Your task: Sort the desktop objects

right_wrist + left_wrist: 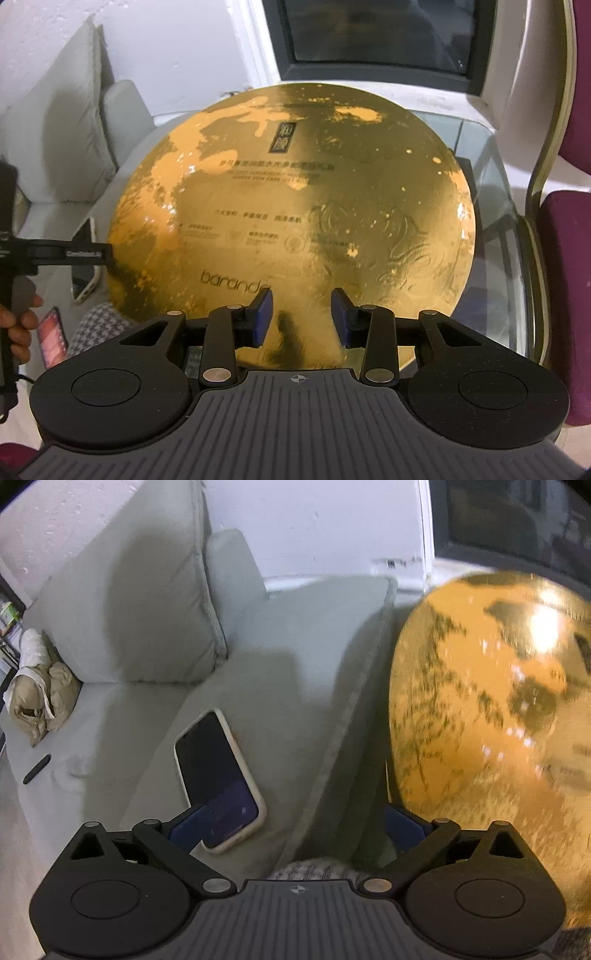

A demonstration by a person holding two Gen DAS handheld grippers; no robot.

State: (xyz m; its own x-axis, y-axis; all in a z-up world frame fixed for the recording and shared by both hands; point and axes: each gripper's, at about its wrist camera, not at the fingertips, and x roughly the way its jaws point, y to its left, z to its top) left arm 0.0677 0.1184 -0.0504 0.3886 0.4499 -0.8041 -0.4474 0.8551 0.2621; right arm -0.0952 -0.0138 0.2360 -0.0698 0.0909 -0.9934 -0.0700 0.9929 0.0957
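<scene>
A large round gold box lid (pixel 295 206) with dark print and worn patches lies on a glass table (pixel 491 155). My right gripper (pixel 302 319) hovers open over the lid's near edge, blue pads apart, nothing between them. In the left wrist view the same gold lid (pixel 491 709) fills the right side, blurred. My left gripper (pixel 295 827) is wide open, its right finger (pixel 404 827) close against the lid's left edge. From the right wrist view, the left gripper's black finger (pixel 74 254) meets that edge, with a person's hand (pixel 18 321) behind it.
A grey sofa (pixel 140 620) with cushions stands left of the table. A phone in a pale case (pixel 218 775) lies on a cushion, crumpled paper (pixel 40 701) further left. A second phone with a red screen (pixel 53 338) and checked fabric (pixel 99 328) lie below. A maroon chair (pixel 569 258) is at right.
</scene>
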